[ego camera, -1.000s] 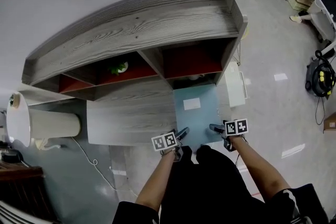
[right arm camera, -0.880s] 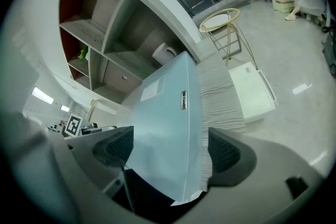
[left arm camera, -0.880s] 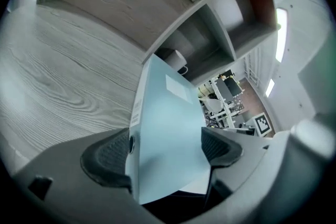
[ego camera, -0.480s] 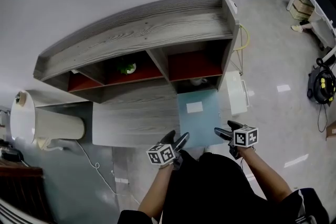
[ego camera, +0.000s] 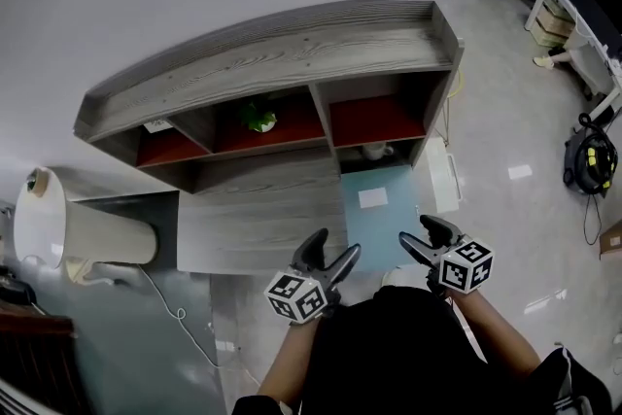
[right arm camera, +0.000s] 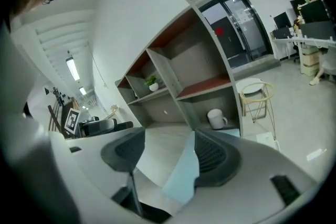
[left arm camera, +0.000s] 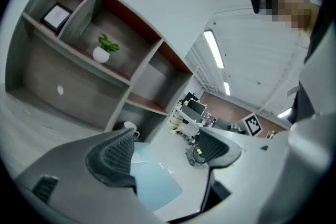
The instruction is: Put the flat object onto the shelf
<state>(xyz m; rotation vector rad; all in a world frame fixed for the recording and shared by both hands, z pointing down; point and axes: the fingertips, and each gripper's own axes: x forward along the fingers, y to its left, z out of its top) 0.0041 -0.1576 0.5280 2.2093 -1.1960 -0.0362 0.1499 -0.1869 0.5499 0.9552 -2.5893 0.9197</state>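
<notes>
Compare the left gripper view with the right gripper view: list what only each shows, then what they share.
Only the left gripper view: a small framed picture in the shelf's upper left compartment, and ceiling lights. Only the right gripper view: glass doors, a round stool, and the blue sheet's edge between the right gripper's closing jaws. Both: the shelf, the potted plant, the white mug and the blue sheet.

shelf (ego camera: 282, 53) ahead: grey woodgrain, matt | flat object (ego camera: 369, 226): pale blue, smooth | floor (ego camera: 515, 141) rightward: glossy | pads (right arm camera: 211, 157): black, ribbed
</notes>
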